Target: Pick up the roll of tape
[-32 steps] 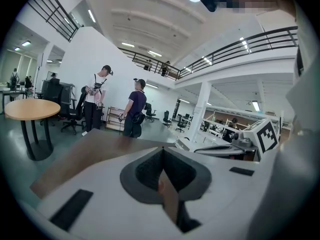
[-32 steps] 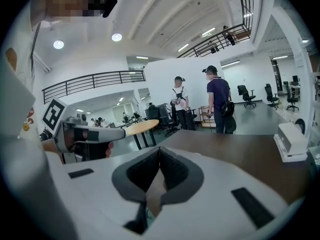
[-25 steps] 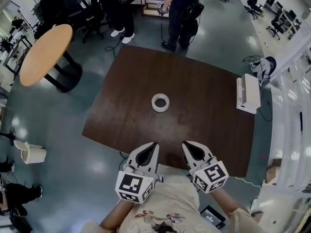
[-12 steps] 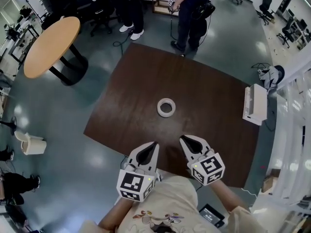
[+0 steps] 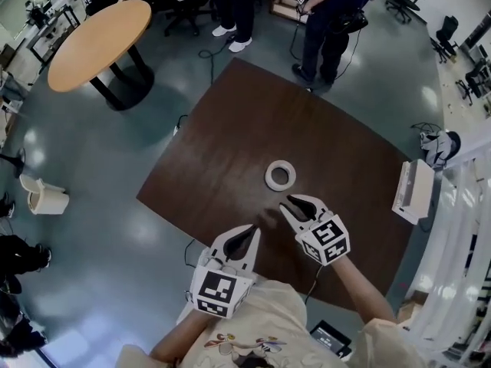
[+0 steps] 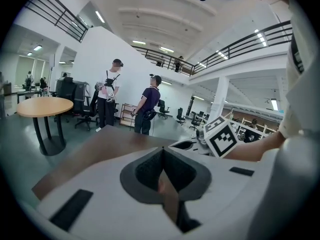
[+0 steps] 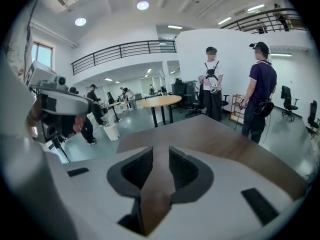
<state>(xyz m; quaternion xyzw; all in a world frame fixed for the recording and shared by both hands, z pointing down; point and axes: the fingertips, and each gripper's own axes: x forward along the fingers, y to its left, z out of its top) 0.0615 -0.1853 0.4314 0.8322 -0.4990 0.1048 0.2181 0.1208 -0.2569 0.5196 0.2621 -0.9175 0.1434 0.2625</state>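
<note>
Though seen only overhead, tape (image 5: pixel 281 175) near empty, opening right jaws; left jaws clenched.

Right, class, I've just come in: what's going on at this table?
A person holds a gripper in each hand over a dark table. The right gripper, its jaws opening with nothing between them, is just short of a white roll of tape lying flat. The left gripper hangs nearer the person, shut and empty. The tape is not yet touched.

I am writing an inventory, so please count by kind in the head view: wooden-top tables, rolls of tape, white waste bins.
wooden-top tables: 2 (dark brown table, round wooden table)
roll of tape: 1
white waste bin: 1
total: 4
</note>
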